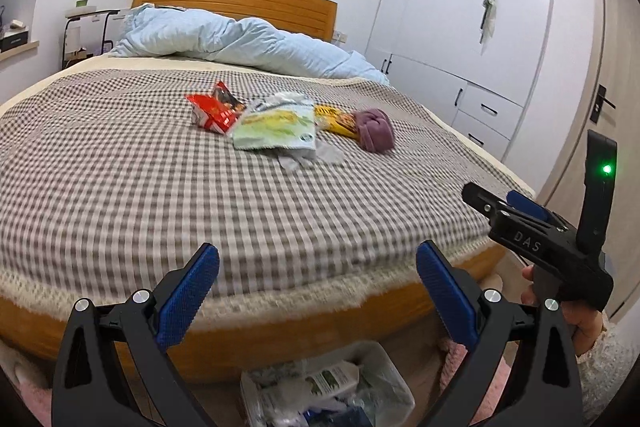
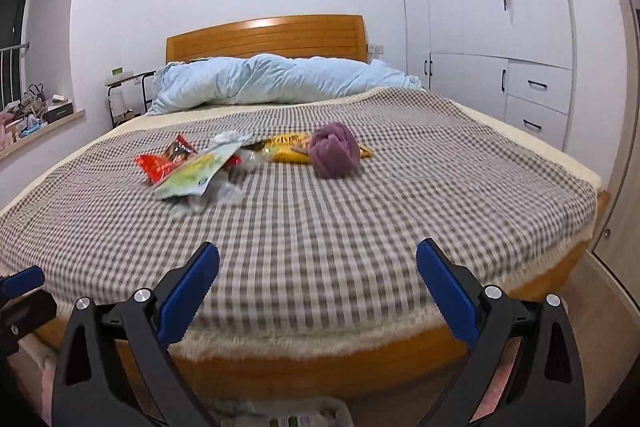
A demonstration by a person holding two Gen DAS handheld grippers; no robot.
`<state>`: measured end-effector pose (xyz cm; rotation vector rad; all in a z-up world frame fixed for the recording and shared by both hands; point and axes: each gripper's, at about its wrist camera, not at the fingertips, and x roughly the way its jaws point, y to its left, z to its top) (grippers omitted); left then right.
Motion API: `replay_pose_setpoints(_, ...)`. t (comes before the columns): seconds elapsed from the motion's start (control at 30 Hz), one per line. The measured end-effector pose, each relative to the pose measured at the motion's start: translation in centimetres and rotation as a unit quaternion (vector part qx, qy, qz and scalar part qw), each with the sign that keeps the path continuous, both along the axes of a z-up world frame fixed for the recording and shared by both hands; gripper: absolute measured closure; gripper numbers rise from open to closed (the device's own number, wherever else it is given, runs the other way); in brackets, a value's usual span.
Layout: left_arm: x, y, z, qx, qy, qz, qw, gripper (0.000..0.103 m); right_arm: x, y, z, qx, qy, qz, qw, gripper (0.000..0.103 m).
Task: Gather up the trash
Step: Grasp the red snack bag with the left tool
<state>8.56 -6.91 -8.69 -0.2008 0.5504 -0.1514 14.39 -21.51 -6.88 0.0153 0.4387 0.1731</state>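
Trash lies mid-bed on the checked cover: a red snack wrapper (image 1: pixel 214 109) (image 2: pixel 166 159), a green-and-white bag (image 1: pixel 276 129) (image 2: pixel 192 179), clear plastic scraps (image 1: pixel 316 155) (image 2: pixel 216 193), and a yellow wrapper (image 1: pixel 336 121) (image 2: pixel 288 149) beside a purple rolled cloth (image 1: pixel 374 129) (image 2: pixel 334 149). A bin lined with a clear bag (image 1: pixel 328 387) holding trash stands on the floor at the bed's foot. My left gripper (image 1: pixel 318 291) is open and empty over the foot edge. My right gripper (image 2: pixel 318 287) is open and empty too; it also shows in the left wrist view (image 1: pixel 500 201).
A light blue duvet (image 1: pixel 240 39) is bunched by the wooden headboard (image 1: pixel 236 1). White wardrobes (image 1: pixel 472 27) and a door (image 1: pixel 608 99) line the right side. A side table (image 1: pixel 86 27) and a window ledge with boxes (image 2: pixel 36 111) are at the left.
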Motion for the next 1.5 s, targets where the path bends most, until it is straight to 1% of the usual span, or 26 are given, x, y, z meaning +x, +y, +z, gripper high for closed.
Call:
replay_pose_setpoints(0.27, 5.8, 2.7, 1.6, 0.006, -0.010, 0.011, 0.9999, 0.008, 4.6, 1.2, 1.3, 0.001, -0.020, 0.004, 1.000, 0.008)
replay_pose_setpoints(0.4, 9.5, 4.0, 2.3, 0.012, -0.012, 0.015, 0.9997, 0.008, 7.0, 2.5, 2.4, 0.005, -0.033, 0.014, 0.999, 0.008)
replay_pose_setpoints(0.57, 15.0, 6.0, 3.0, 0.028, -0.006, 0.041, 0.9987, 0.008, 9.8, 4.6, 3.0, 0.002, -0.055, 0.021, 0.998, 0.008)
replay_pose_setpoints(0.67, 18.4, 7.6, 3.0, 0.017, 0.004, 0.057, 0.9982, 0.008, 11.7, 5.9, 2.8, 0.000, -0.055, 0.018, 0.998, 0.008)
replay_pose_setpoints(0.73, 20.6, 8.7, 2.8, 0.008, 0.012, 0.074, 0.9971, 0.008, 12.8, 6.4, 2.7, 0.012, -0.047, 0.016, 0.999, 0.008)
replay_pose_setpoints(0.77, 21.6, 9.0, 2.6, 0.010, 0.020, 0.079, 0.9967, 0.008, 13.5, 6.7, 2.8, 0.025, -0.044, 0.016, 0.999, 0.008)
replay_pose_setpoints(0.83, 23.6, 9.6, 1.8, 0.011, 0.035, 0.089, 0.9954, 0.008, 14.5, 7.2, 2.8, 0.034, -0.045, 0.010, 0.998, 0.008)
replay_pose_setpoints(0.9, 25.2, 10.1, 0.9, 0.013, 0.049, 0.099, 0.9938, 0.008, 15.5, 8.1, 2.2, 0.029, -0.052, -0.008, 0.998, 0.008)
replay_pose_setpoints(0.97, 27.0, 11.0, -0.8, 0.007, 0.068, 0.117, 0.9908, 0.008, 16.4, 8.9, 1.3, 0.011, -0.048, -0.036, 0.998, 0.008)
replay_pose_setpoints(1.0, 27.5, 11.3, -1.3, 0.000, 0.076, 0.124, 0.9894, 0.008, 16.8, 9.2, 0.9, 0.000, -0.041, -0.047, 0.998, 0.008)
replay_pose_setpoints(1.03, 28.0, 11.9, -2.2, -0.016, 0.089, 0.127, 0.9878, 0.008, 17.0, 9.4, 0.7, -0.004, -0.037, -0.050, 0.998, 0.008)
replay_pose_setpoints(1.1, 28.8, 12.9, -3.3, -0.047, 0.112, 0.131, 0.9838, 0.008, 17.1, 9.5, 0.6, 0.002, -0.040, -0.053, 0.998, 0.008)
replay_pose_setpoints(1.13, 28.9, 13.1, -3.6, -0.053, 0.115, 0.133, 0.9830, 0.010, 17.1, 9.4, 0.5, 0.005, -0.041, -0.054, 0.998, 0.008)
replay_pose_setpoints(1.17, 28.9, 13.1, -3.7, -0.052, 0.115, 0.134, 0.9828, 0.016, 17.1, 9.5, 0.4, 0.001, -0.043, -0.056, 0.998, 0.008)
replay_pose_setpoints(1.2, 28.9, 12.9, -3.7, -0.047, 0.116, 0.134, 0.9832, 0.021, 17.0, 9.8, 0.2, -0.005, -0.044, -0.056, 0.997, 0.008)
replay_pose_setpoints(1.23, 28.9, 12.6, -3.6, -0.042, 0.115, 0.123, 0.9848, 0.044, 17.0, 10.0, 0.1, -0.010, -0.045, -0.055, 0.997, 0.008)
replay_pose_setpoints(1.27, 29.1, 12.4, -3.6, -0.037, 0.116, 0.121, 0.9851, 0.063, 16.9, 10.2, 0.2, -0.016, -0.049, -0.056, 0.997, 0.008)
replay_pose_setpoints(1.3, 29.1, 12.3, -3.6, -0.033, 0.116, 0.121, 0.9853, 0.065, 16.6, 10.3, 0.2, -0.020, -0.055, -0.056, 0.997, 0.008)
replay_pose_setpoints(1.37, 28.7, 12.5, -3.4, -0.052, 0.101, 0.109, 0.9875, 0.072, 16.5, 10.4, 0.2, -0.024, -0.064, -0.058, 0.996, 0.008)
replay_pose_setpoints(1.47, 27.4, 13.1, -2.8, -0.074, 0.063, 0.117, 0.9884, 0.082, 16.3, 10.8, 0.2, -0.034, -0.071, -0.059, 0.995, 0.008)
replay_pose_setpoints(1.5, 26.8, 13.3, -2.6, -0.080, 0.049, 0.121, 0.9882, 0.083, 16.3, 10.9, 0.2, -0.038, -0.072, -0.059, 0.995, 0.008)
